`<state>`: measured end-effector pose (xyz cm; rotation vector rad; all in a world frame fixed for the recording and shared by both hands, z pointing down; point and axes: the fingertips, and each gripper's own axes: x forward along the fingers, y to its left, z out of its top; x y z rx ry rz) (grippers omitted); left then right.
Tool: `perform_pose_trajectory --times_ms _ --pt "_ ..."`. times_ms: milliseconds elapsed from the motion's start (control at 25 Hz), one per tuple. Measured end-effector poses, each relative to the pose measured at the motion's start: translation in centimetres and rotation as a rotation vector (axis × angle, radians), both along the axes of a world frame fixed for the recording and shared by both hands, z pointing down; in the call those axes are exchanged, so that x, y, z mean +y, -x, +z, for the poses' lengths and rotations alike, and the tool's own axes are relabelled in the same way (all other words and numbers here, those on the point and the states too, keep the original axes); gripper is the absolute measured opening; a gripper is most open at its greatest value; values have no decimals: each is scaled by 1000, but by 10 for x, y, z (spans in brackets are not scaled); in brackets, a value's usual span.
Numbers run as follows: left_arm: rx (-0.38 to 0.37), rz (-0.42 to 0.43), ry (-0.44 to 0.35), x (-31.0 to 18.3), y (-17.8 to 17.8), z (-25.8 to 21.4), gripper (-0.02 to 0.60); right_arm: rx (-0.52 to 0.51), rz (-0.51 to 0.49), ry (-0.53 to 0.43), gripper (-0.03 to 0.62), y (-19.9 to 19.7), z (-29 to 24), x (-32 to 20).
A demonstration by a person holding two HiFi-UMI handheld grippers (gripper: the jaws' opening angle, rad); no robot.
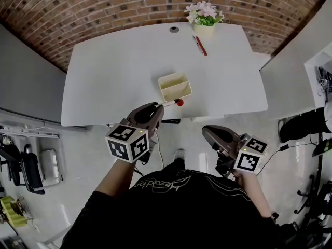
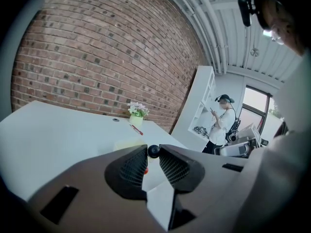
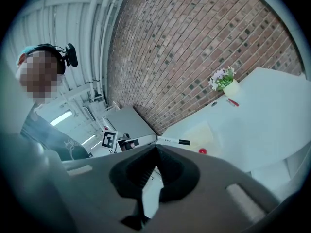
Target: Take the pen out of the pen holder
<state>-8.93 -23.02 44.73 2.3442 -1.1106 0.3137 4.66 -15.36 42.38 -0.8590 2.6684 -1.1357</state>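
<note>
1. White pen (image 1: 168, 104) is sitting pinched by 1 end in the left gripper's (image 1: 157, 108) partly closed jaws. It is lying nearly level, clear of the cream pen holder (image 1: 178, 93) just beyond.
2. Right gripper (image 1: 211, 135) is hovering off the table (image 1: 114, 71), jaws together and empty (seemingly spare here).
3. Gripping the pen's end is probably sparing the jaws from the holder's walls.

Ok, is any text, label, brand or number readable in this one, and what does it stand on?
Nothing here can be quoted with confidence.
Black shirt: pale script lettering, upside down in the head view, not legible.
Pen held in the left gripper: dark print on the white barrel, too small to read.
Marker cubes on the grippers: black-and-white square patterns only, no words or numbers.
</note>
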Motion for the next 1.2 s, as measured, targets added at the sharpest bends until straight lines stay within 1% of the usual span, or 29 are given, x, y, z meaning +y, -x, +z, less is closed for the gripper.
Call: perform_pose_trajectory --times_ms 280,560,840,1040,1200 --pt "76 17 -15 40 -7 -31 80 4 14 -33 3 -4 -19 34" --pt "143 63 -42 83 -17 -62 80 8 32 -58 3 -9 -31 63" --pt "138 103 -39 126 -27 -63 80 7 26 -100 3 -7 -45 91" --pt "133 145 -28 155 -31 -62 80 5 29 -124 3 -8 -51 114" --pt "127 180 -36 180 -35 -65 80 4 29 -144 3 -10 -55 134"
